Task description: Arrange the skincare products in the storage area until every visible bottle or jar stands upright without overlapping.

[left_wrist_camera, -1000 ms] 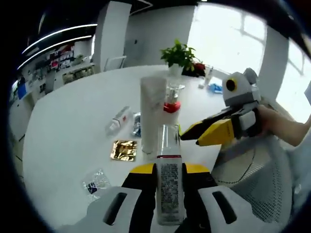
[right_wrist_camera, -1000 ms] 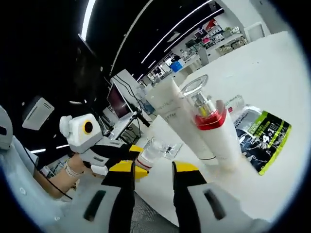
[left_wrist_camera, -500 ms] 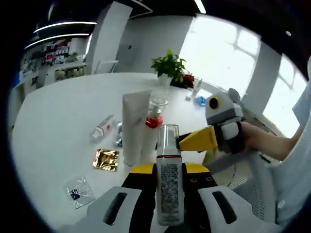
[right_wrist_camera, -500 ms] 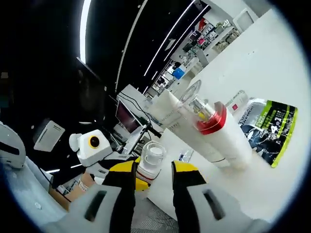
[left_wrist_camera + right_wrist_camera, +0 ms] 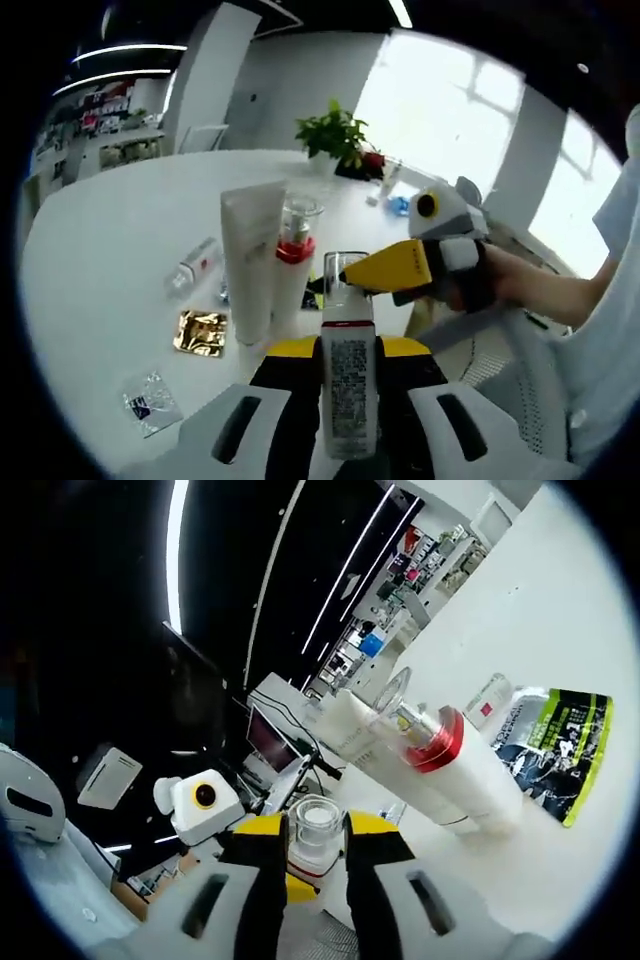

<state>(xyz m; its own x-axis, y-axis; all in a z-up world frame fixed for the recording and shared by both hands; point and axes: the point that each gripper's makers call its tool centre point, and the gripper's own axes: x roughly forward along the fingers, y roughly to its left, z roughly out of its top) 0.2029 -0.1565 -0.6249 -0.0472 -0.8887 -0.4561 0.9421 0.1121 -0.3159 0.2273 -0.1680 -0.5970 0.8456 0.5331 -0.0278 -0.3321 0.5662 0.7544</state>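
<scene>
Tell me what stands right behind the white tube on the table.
Behind the white tube stands a red-collared pump bottle with a clear cap; the tube hides part of its body in the left gripper view.

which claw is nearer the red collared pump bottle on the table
Right. The right claw reaches in just beside the red collared pump bottle. The left claw sits further back, shut on the clear capped bottle.

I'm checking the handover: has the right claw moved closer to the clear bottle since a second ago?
Yes. In the left gripper view the right claw has closed in from the right and now reaches the cap of the clear bottle held by the left claw.
</scene>
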